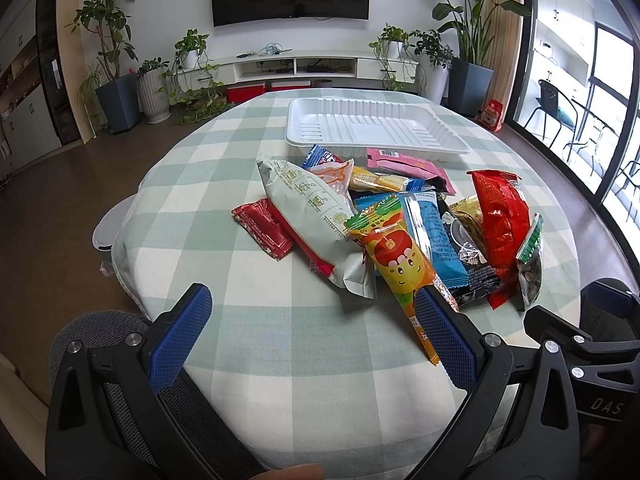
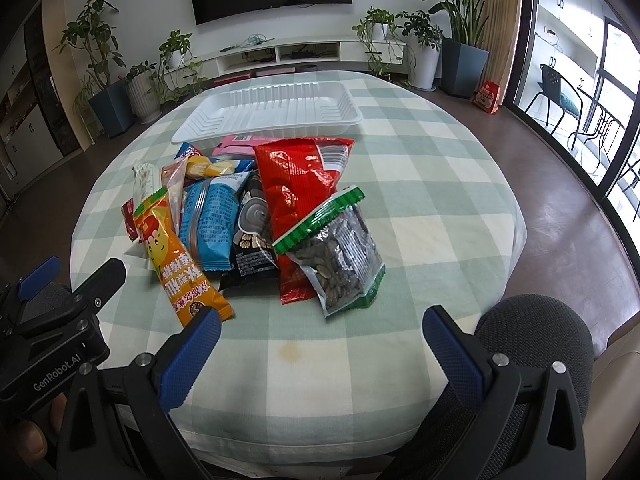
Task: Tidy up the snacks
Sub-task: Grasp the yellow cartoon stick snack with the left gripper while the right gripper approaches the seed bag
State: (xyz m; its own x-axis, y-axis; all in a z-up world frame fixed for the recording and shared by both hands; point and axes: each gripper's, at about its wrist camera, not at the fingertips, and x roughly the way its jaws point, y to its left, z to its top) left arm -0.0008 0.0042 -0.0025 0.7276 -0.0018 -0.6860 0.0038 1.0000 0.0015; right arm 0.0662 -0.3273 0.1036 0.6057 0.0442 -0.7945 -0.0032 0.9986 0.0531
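Snack pile [image 2: 256,216] heaped mid-table, just before empty white tray [image 2: 276,114]. Both grippers held wide, nothing gripped. Orange packet [image 1: 400,256] laid lengthwise toward left gripper [image 1: 316,344], nearest; seed bag [image 2: 340,256] judged nearer right gripper [image 2: 320,356].

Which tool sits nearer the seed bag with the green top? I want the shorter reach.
Right. The right tool hangs open just in front of the seed bag. The left tool is farther left, open, by the orange packet.
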